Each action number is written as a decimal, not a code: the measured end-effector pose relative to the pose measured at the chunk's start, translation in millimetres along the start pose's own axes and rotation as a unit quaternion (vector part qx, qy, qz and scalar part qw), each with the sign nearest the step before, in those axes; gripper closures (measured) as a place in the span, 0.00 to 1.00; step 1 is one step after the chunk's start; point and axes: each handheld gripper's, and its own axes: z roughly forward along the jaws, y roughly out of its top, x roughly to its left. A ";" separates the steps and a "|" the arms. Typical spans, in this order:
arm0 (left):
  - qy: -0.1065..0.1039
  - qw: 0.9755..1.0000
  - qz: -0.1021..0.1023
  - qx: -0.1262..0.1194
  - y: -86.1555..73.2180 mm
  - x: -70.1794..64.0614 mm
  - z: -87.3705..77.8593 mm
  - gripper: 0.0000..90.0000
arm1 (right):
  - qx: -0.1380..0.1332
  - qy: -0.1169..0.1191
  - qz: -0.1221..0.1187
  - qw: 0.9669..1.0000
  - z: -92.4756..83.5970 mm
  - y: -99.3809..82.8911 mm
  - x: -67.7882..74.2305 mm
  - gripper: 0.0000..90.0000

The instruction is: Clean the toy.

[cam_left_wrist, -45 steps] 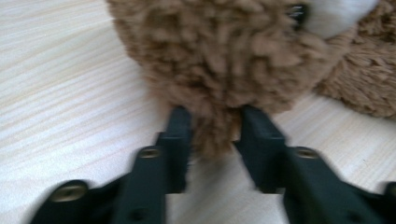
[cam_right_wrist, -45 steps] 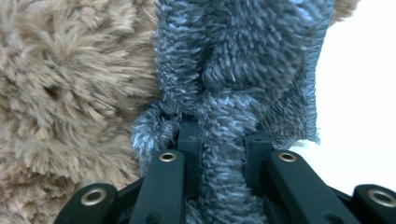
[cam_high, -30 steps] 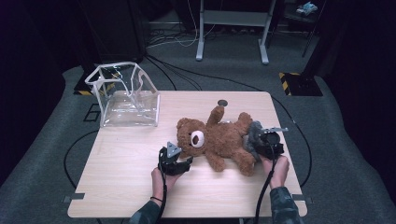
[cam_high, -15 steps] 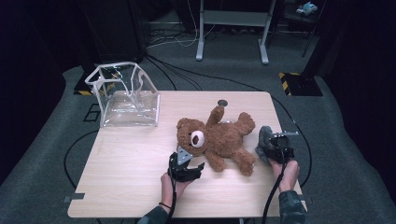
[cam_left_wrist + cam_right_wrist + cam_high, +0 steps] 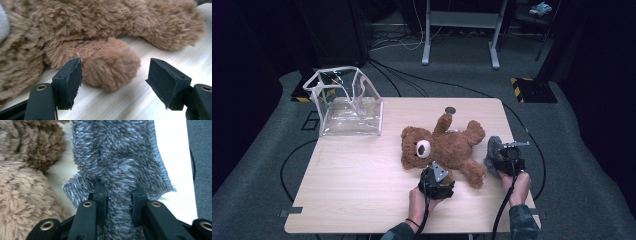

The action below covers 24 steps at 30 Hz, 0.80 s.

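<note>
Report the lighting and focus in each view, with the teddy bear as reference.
High view: table brightly lit, surroundings dark, teddy bear slightly soft. Left gripper view: bear's paw sharp, near fur blurred. Right gripper view: grey fleece crisp, tabletop glaring white.

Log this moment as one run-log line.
left gripper: jaws just opening, astride teddy bear arm, not pressing | right gripper: shut on grey cloth | clear bag: far left of table
</note>
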 end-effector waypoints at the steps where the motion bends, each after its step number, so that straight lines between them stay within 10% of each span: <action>1: 0.008 1.000 0.001 0.003 0.1 -0.2 2.1 0.33 | -0.003 0.000 -0.006 1.000 0.9 0.0 -0.5 0.80; 13: 0.011 1.000 -0.018 0.003 0.2 14.1 10.4 0.77 | 0.004 0.005 -0.001 1.000 6.5 -4.0 2.5 0.80; 24: -0.003 0.999 -0.040 -0.015 20.4 30.7 -0.5 0.82 | 0.008 0.010 -0.003 1.000 9.8 -10.3 5.8 0.80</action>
